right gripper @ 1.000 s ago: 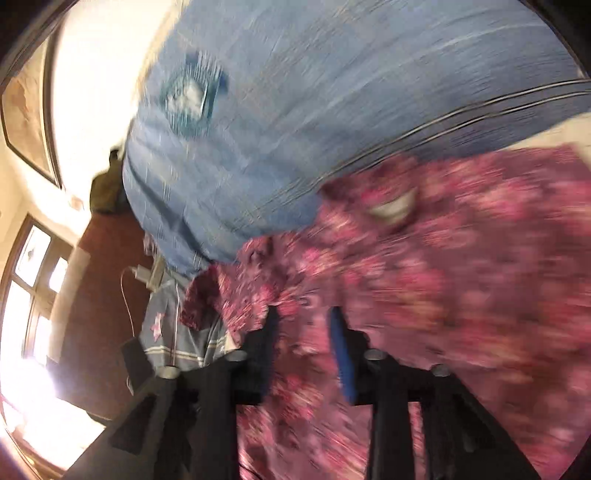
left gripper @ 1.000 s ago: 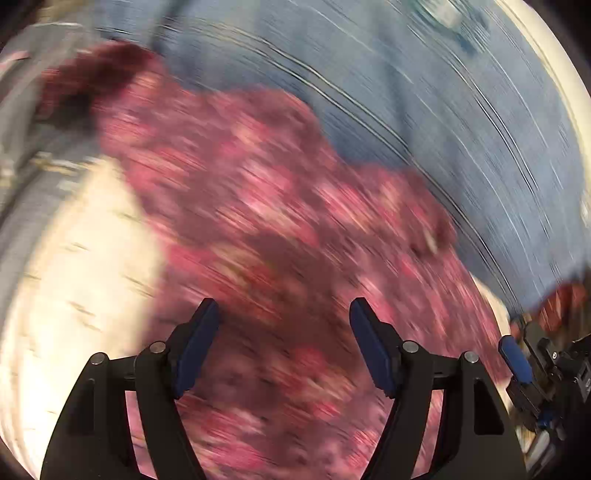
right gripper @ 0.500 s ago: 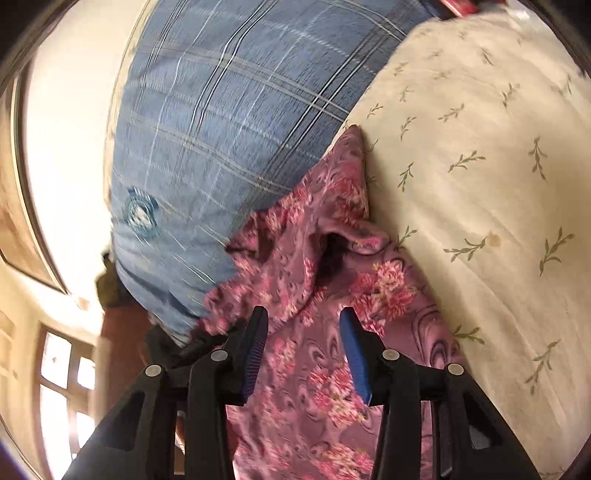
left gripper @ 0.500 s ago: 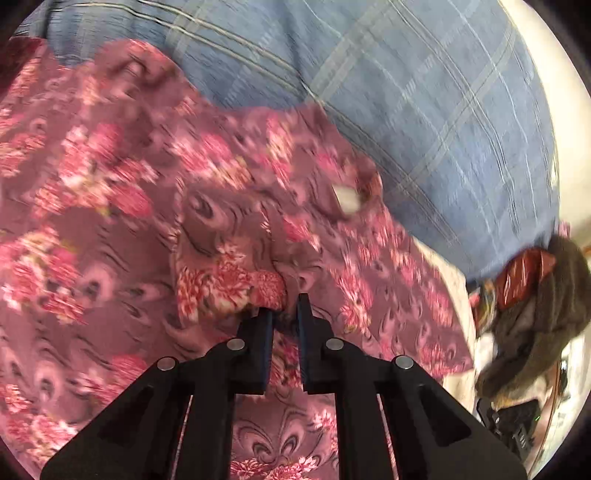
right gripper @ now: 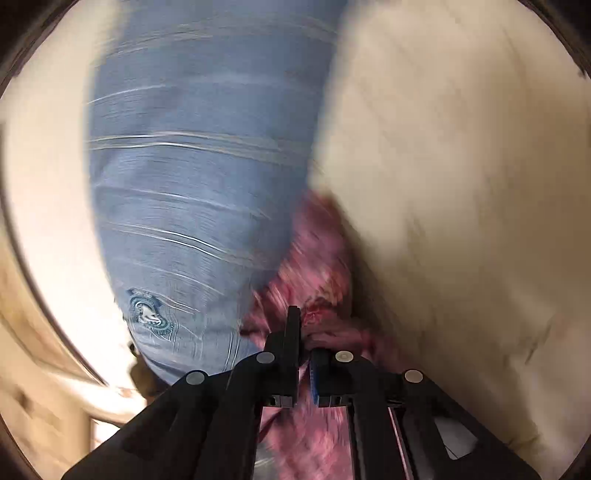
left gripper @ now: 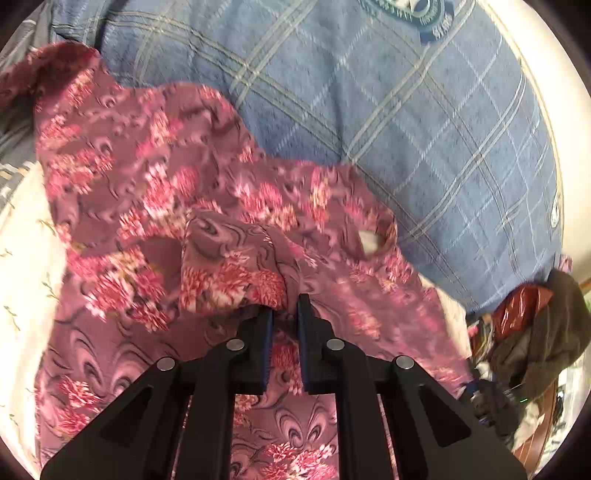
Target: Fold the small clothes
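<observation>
A: What's the garment look like?
B: Small maroon floral garment (left gripper: 155,192), pink flower clusters and dark swirl print. Lies rumpled on the cream bedsheet (left gripper: 22,266), which has a sparse sprig print. A folded-over flap bunches at the middle, and a small opening near the right shows pale fabric inside. Far edge rides up against the blue plaid pillow (left gripper: 388,110).
A: Jaws?
B: Left gripper (left gripper: 284,314): jaws narrow, pinched on a bunched ridge of the garment, cloth between the pads. Right gripper (right gripper: 301,332): jaws have just been closing and are now nearly together, with a fold of the same cloth (right gripper: 317,266) caught between them. That view is motion-blurred, so the print detail is lost.
A: Edges, room to move?
B: Left view: bare sheet to the near left, pillow fills the far side, grey cloth (left gripper: 14,122) at the far left edge. Clutter at the right edge: brown fabric (left gripper: 546,332) and something red (left gripper: 517,310), well apart from the pinch point. Right view: open sheet (right gripper: 461,166) to the right, pillow (right gripper: 192,166) to the left, garment wedged between them.
A: Any writing?
B: Round crest on the pillow (left gripper: 406,11), lettering too small and cropped to read. The crest also shows in the right view (right gripper: 149,315), blurred and unreadable.
</observation>
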Motion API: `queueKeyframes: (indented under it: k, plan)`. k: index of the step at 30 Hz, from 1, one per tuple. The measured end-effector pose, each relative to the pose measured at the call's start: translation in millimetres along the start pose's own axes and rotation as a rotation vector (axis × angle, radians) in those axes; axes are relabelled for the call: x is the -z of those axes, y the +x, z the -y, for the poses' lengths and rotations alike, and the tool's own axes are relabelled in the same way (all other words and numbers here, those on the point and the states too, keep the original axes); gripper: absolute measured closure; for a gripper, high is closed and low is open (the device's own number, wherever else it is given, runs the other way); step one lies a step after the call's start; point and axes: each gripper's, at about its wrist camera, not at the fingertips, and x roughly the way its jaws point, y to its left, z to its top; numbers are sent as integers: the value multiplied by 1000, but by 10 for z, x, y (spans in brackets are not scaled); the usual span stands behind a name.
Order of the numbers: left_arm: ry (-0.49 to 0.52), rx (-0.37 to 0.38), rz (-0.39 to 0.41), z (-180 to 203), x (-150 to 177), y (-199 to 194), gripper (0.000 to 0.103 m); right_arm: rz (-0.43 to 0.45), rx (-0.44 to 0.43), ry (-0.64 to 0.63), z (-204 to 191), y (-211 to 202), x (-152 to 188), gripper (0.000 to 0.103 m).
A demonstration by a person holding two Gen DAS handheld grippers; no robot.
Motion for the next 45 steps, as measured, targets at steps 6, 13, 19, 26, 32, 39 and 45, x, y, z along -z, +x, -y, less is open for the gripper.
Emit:
queueKeyframes:
  k: [6, 13, 19, 26, 32, 39, 45]
  plan:
    - [50, -116, -69, 19, 161, 329, 91, -116, 161, -61, 299, 144, 113, 102]
    - [11, -11, -9, -46, 3, -314, 66, -57, 142, -214, -154, -363, 202, 83]
    - [84, -92, -41, 250, -135, 107, 54, -72, 186, -420, -561, 173, 314, 69]
    - [230, -196, -52, 330, -5, 444, 53, -130, 314, -478, -251, 465, 528, 73]
    - [101, -107, -12, -93, -406, -53, 51, -134, 215, -595, -579, 392, 635, 53]
    - [-174, -271, 172, -1412, -1022, -812, 42, -148, 209, -603, -308, 455, 709, 44]
    - [-454, -192, 272, -2346, -1172, -1236, 42, -148, 207, -627, -344, 505, 737, 38]
